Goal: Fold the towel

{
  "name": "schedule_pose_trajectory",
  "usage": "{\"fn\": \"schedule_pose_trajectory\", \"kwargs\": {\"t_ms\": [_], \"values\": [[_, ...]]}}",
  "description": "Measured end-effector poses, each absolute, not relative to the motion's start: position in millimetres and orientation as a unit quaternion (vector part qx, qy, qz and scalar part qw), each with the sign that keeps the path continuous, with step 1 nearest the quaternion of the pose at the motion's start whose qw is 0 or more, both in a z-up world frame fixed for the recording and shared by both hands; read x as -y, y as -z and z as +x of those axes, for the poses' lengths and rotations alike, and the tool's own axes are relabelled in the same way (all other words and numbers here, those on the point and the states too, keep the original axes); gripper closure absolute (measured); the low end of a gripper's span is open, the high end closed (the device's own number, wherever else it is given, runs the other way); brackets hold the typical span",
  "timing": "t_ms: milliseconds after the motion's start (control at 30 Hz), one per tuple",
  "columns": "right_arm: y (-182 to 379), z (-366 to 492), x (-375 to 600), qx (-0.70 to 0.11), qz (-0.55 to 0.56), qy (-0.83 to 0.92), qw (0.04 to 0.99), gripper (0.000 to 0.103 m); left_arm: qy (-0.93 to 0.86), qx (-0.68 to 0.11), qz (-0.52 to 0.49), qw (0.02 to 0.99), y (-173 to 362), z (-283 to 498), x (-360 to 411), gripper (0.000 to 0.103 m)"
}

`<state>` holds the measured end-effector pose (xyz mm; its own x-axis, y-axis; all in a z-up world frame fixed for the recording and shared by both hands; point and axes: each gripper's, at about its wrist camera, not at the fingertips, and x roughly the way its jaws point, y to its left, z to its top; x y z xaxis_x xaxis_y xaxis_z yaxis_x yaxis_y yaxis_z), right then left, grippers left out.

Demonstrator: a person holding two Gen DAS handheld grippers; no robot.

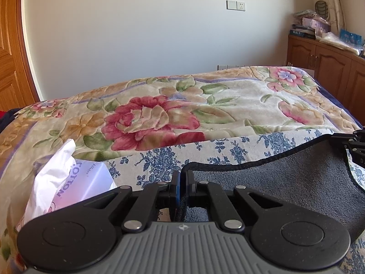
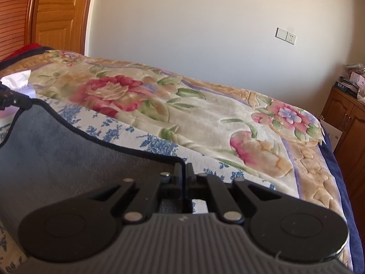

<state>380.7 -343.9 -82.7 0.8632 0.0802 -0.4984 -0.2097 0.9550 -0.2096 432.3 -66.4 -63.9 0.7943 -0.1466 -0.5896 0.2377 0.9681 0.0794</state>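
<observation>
The towel point(image 1: 285, 182) is dark grey with a black stitched edge. It hangs stretched between my two grippers above the bed. My left gripper point(image 1: 182, 178) is shut on the towel's left corner. My right gripper point(image 2: 185, 171) is shut on the towel's right corner point(image 2: 68, 159). In the left wrist view the right gripper point(image 1: 351, 143) shows at the far right, holding the other end. In the right wrist view the left gripper point(image 2: 13, 100) shows at the far left on the towel's edge.
The bed carries a floral blanket point(image 1: 159, 105) and a blue-and-white flowered sheet point(image 1: 159, 162). A white tissue pack point(image 1: 68, 178) lies at the left. A wooden cabinet point(image 1: 330, 68) with clutter stands at the right, a wooden door point(image 2: 57, 11) at the left.
</observation>
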Motion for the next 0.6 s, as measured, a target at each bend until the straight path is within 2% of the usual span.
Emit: {"fn": "schedule_pose_trajectory", "kwargs": {"t_ms": [600], "values": [[99, 392, 343, -0.270, -0.136, -0.074, 0.950, 0.100, 0.095, -0.310, 0.085, 0.942, 79, 445, 69, 0.098]]}}
